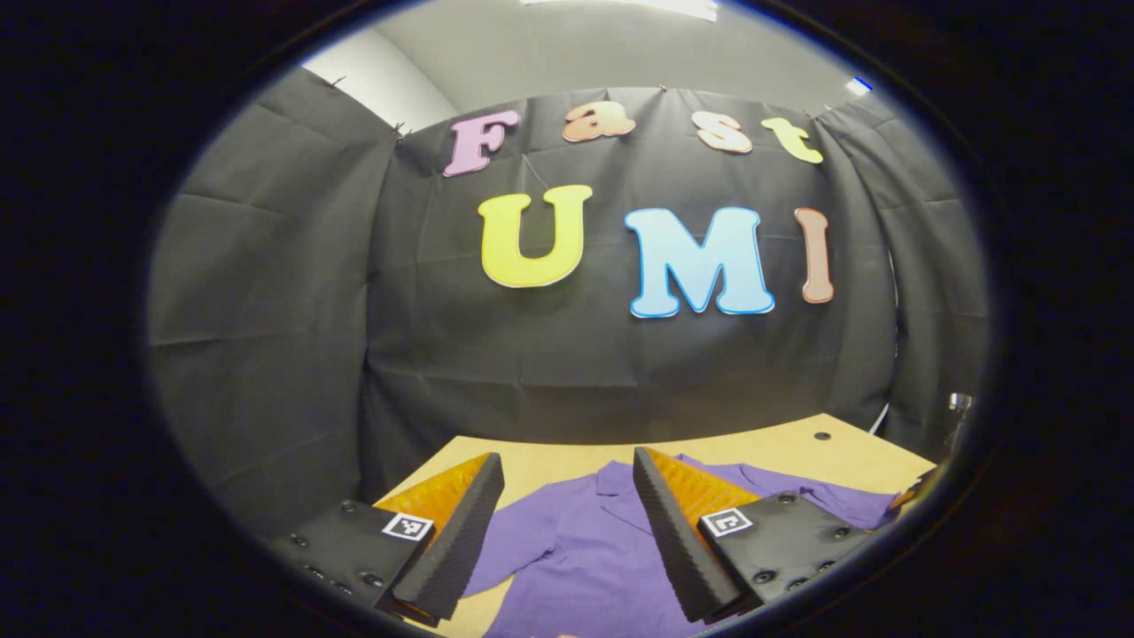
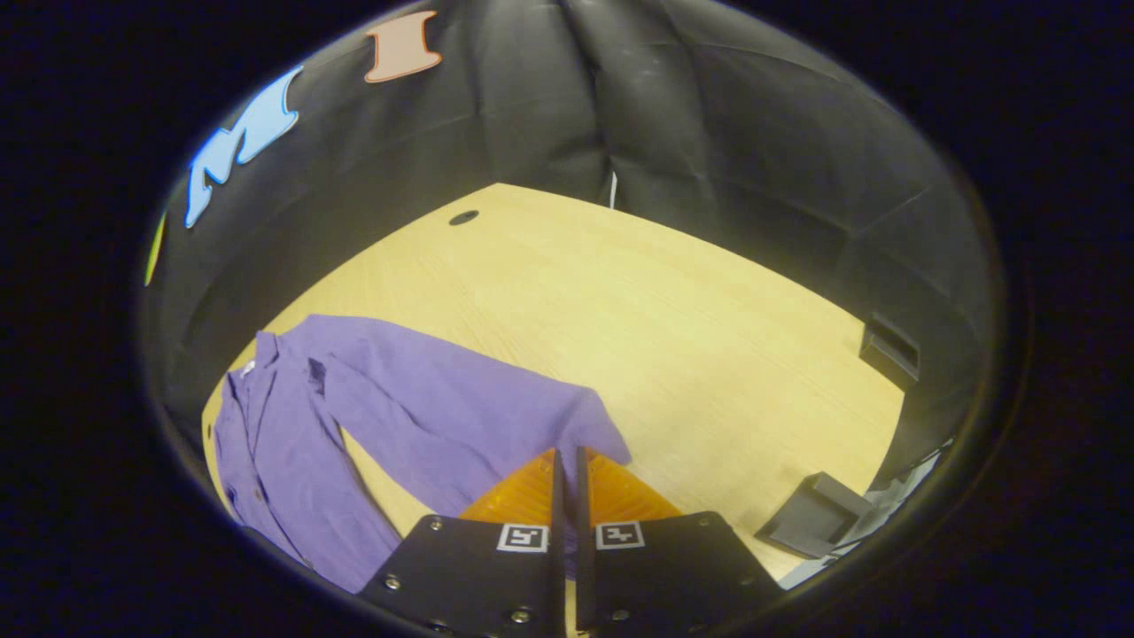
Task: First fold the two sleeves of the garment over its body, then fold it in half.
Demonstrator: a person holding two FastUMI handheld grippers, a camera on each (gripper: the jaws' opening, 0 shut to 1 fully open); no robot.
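Observation:
A purple button shirt (image 2: pixel 292 425) lies spread on the wooden table (image 2: pixel 673 319), collar toward the far wall. One long sleeve (image 2: pixel 496 399) stretches out across the table. My right gripper (image 2: pixel 567 456) is shut on the cuff end of that sleeve, the cloth pinched between both fingers. In the left gripper view the shirt (image 1: pixel 585 558) lies below, its collar between the fingers. My left gripper (image 1: pixel 567 523) hangs open above the shirt's upper body and holds nothing.
A black block (image 2: pixel 811 523) sits near the table's edge at the right, and another dark box (image 2: pixel 890 350) rests by the far right corner. A small round hole (image 2: pixel 463 217) marks the table near the back wall.

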